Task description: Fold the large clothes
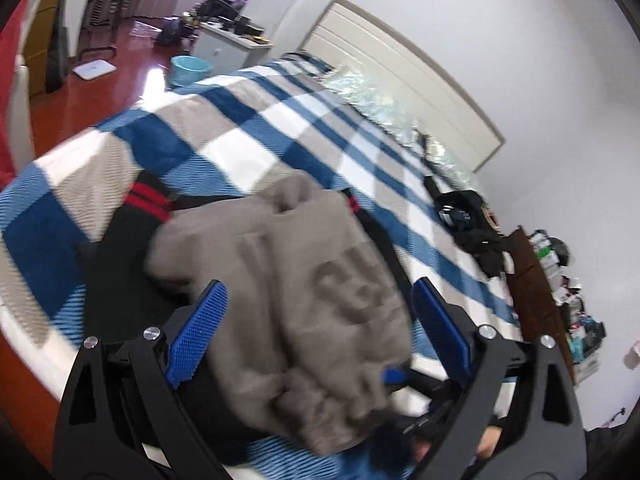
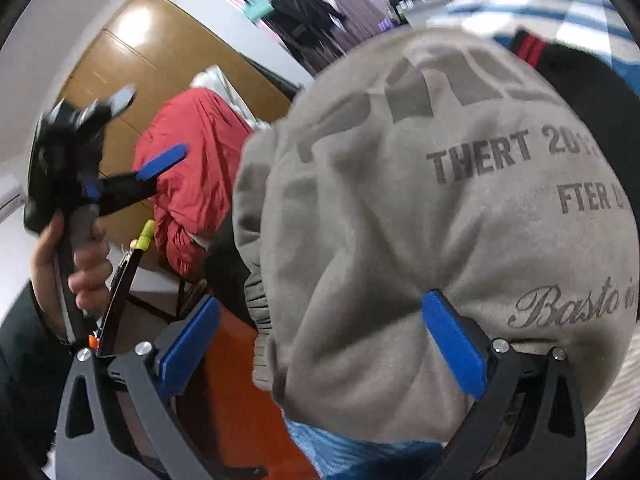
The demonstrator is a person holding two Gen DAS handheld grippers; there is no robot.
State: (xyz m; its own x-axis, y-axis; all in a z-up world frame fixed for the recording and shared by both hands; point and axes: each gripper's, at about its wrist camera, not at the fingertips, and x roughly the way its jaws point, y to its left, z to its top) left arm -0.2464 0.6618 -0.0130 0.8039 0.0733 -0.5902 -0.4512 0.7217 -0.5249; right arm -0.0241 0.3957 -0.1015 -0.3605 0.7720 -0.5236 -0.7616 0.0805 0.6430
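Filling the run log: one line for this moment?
grey sweatshirt bunched on plaid bed | left gripper open | right gripper open

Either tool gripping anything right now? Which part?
Neither. The left tool and right tool both stand wide open around the grey sweatshirt, fingers apart, not clamped. Whether a pad touches the cloth cannot be told.
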